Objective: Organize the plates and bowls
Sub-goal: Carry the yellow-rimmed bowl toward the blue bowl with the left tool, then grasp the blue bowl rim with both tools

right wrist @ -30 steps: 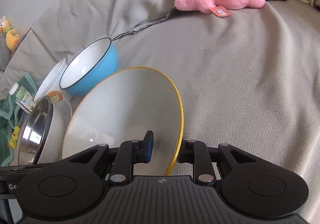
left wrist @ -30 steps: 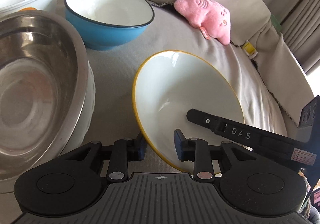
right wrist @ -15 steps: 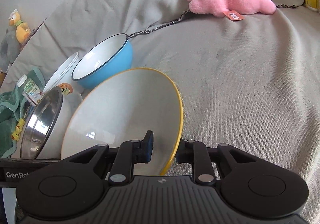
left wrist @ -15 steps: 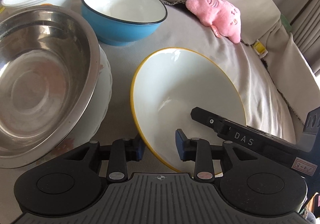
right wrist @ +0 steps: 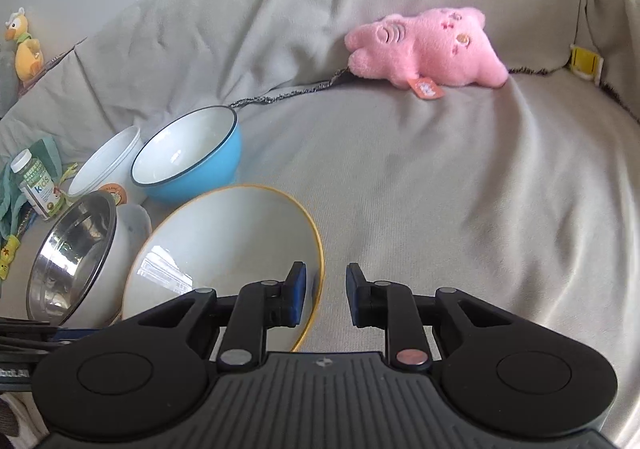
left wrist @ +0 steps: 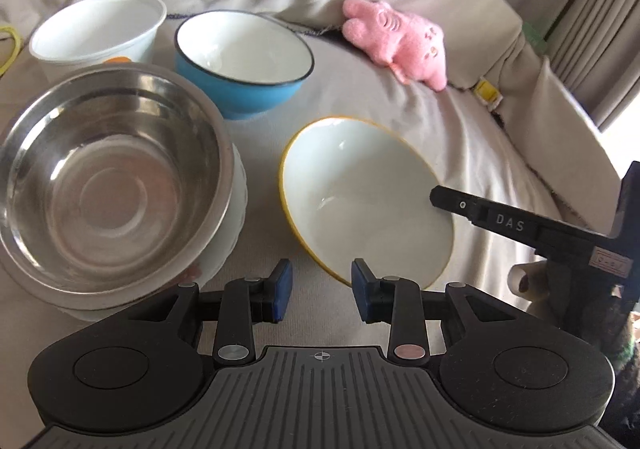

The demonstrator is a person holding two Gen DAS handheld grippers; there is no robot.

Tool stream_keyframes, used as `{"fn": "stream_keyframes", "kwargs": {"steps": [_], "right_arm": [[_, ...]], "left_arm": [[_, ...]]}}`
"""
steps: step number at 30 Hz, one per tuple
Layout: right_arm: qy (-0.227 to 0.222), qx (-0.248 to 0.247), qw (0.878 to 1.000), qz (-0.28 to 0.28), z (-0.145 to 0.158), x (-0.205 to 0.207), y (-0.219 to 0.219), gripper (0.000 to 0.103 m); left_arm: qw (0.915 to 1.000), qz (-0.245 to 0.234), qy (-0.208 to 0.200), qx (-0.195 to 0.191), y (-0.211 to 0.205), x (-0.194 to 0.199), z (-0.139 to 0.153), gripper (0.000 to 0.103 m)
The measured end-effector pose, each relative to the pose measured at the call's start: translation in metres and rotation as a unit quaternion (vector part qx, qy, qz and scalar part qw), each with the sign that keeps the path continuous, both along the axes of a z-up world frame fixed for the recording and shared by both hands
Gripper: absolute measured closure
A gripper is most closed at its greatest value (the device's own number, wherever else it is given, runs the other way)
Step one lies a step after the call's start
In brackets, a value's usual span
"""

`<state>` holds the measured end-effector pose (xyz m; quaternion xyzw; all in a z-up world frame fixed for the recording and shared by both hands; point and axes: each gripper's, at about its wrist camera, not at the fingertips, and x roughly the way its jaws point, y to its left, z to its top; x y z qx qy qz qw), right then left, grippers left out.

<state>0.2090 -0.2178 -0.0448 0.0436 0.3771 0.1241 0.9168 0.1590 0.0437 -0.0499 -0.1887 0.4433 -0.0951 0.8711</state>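
A white bowl with a yellow rim [left wrist: 360, 193] lies tilted on the grey sofa cover, also in the right wrist view [right wrist: 224, 249]. My left gripper [left wrist: 322, 291] is open, just short of its near rim. My right gripper [right wrist: 326, 295] is open, its left finger inside the rim and the right one outside, not touching. A steel bowl [left wrist: 108, 177] sits nested in a white bowl [left wrist: 228, 229] at the left. A blue bowl [left wrist: 244, 61] and a white plastic bowl [left wrist: 96, 33] stand behind.
A pink plush toy [right wrist: 424, 45] lies at the sofa back. A vitamin bottle [right wrist: 36, 185] and green cloth [right wrist: 8, 201] sit at the far left. The sofa cover [right wrist: 460, 189] stretches right of the bowls.
Both grippers have let go of the yellow-rimmed bowl's rim, opened and drawn back. The bowl now rests on the sofa beside the steel bowl.
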Motion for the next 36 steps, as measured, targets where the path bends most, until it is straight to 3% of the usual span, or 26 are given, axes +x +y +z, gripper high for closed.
{"fn": "stream_keyframes", "kwargs": {"steps": [3, 5, 7, 10, 12, 16, 19, 23, 27, 30, 33, 36], "right_arm": [[-0.032, -0.033, 0.999, -0.004, 0.021, -0.001, 0.004, 0.075], [-0.051, -0.043, 0.998, -0.003, 0.036, 0.004, 0.008, 0.068], [-0.062, -0.044, 0.997, 0.0, 0.048, 0.011, 0.014, 0.054], [-0.057, -0.017, 0.998, 0.007, 0.06, 0.03, 0.024, 0.046], [-0.036, 0.028, 0.999, 0.018, 0.062, 0.05, 0.033, 0.043], [0.056, 0.093, 0.993, 0.042, 0.046, 0.098, 0.054, 0.043], [0.112, 0.102, 0.987, 0.044, 0.03, 0.126, 0.066, 0.044], [0.138, 0.083, 0.986, 0.034, 0.014, 0.152, 0.08, 0.045], [0.2, 0.125, 0.971, 0.036, -0.011, 0.179, 0.091, 0.052], [0.237, 0.133, 0.962, 0.035, -0.028, 0.196, 0.106, 0.064], [0.246, 0.113, 0.962, 0.028, -0.037, 0.206, 0.116, 0.072], [0.244, 0.117, 0.962, 0.03, -0.035, 0.206, 0.111, 0.076]], "left_arm": [[0.9989, -0.009, -0.031, -0.033, 0.03, 0.009, 0.024, 0.068], [0.9981, -0.007, -0.062, -0.005, 0.048, 0.03, 0.042, 0.068], [0.9956, -0.007, -0.083, 0.043, 0.064, 0.06, 0.056, 0.068], [0.9951, -0.008, -0.072, 0.066, 0.082, 0.108, 0.062, 0.068], [0.9958, -0.009, -0.049, 0.077, 0.088, 0.14, 0.062, 0.068], [0.9957, -0.019, 0.018, 0.089, 0.098, 0.198, 0.046, 0.068], [0.9893, -0.021, 0.049, 0.136, 0.097, 0.227, 0.032, 0.068], [0.9858, -0.033, 0.087, 0.14, 0.098, 0.25, 0.009, 0.068], [0.9799, -0.058, 0.108, 0.158, 0.089, 0.262, -0.006, 0.067], [0.9732, -0.073, 0.115, 0.186, 0.078, 0.266, -0.011, 0.066], [0.9675, -0.08, 0.117, 0.209, 0.067, 0.269, -0.014, 0.061], [0.9678, -0.077, 0.13, 0.201, 0.062, 0.271, -0.014, 0.053]]}}
